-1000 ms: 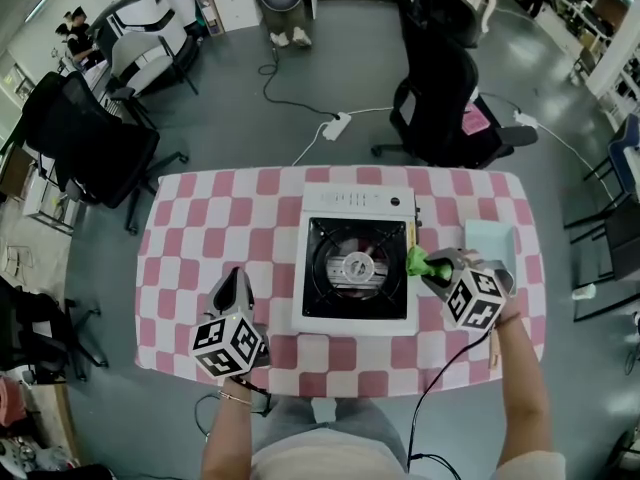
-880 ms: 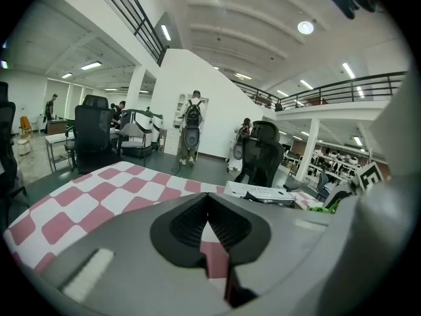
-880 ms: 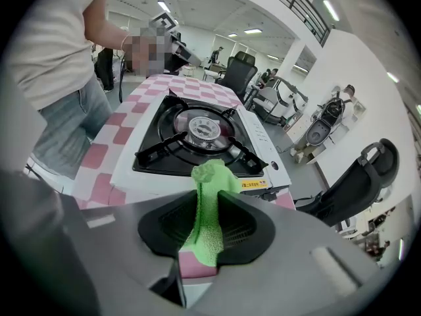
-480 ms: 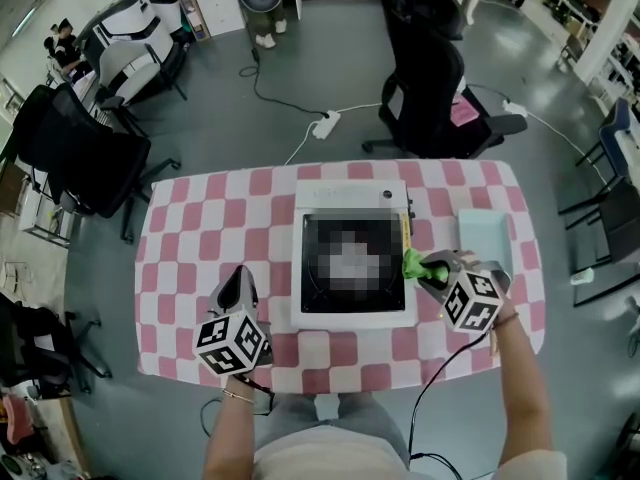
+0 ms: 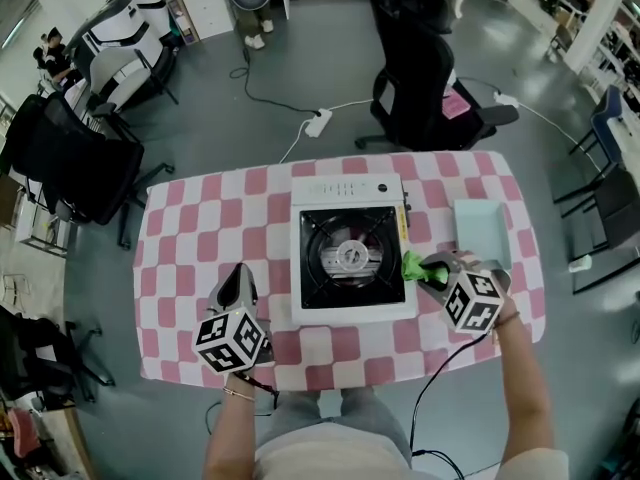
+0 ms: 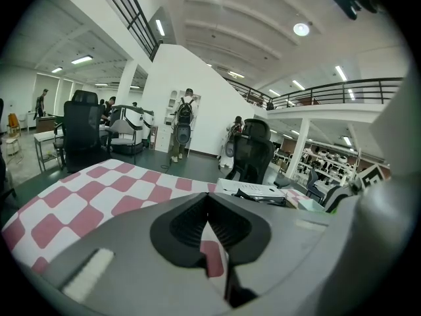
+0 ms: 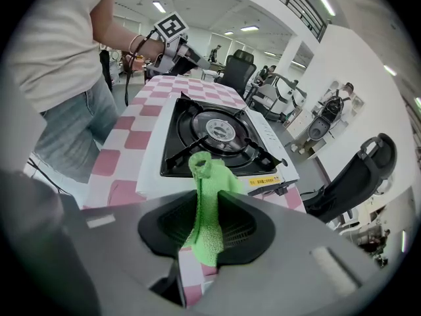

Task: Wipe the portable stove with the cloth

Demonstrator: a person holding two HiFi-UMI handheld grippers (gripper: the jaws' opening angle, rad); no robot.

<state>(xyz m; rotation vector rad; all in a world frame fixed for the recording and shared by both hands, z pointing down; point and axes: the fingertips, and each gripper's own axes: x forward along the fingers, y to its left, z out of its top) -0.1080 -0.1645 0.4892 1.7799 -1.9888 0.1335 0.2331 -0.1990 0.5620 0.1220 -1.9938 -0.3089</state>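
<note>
The white portable stove (image 5: pixel 350 253) with a black burner top sits in the middle of the pink-checked table (image 5: pixel 190 238). My right gripper (image 5: pixel 428 271) is shut on a green cloth (image 5: pixel 413 264), which hangs at the stove's right edge. In the right gripper view the green cloth (image 7: pixel 207 196) sticks up between the jaws, just short of the stove (image 7: pixel 214 137). My left gripper (image 5: pixel 238 286) hovers over the table left of the stove, shut with nothing in it. Its jaws meet in the left gripper view, with the stove (image 6: pixel 258 192) ahead to the right.
A pale green tray (image 5: pixel 480 231) lies on the table right of the stove. Black office chairs (image 5: pixel 420 78) stand beyond the far edge, and a power strip (image 5: pixel 318 123) with a cable lies on the floor.
The head view has shifted slightly; my right gripper with the cloth stays at the stove's right edge. The left gripper has not moved noticeably.
</note>
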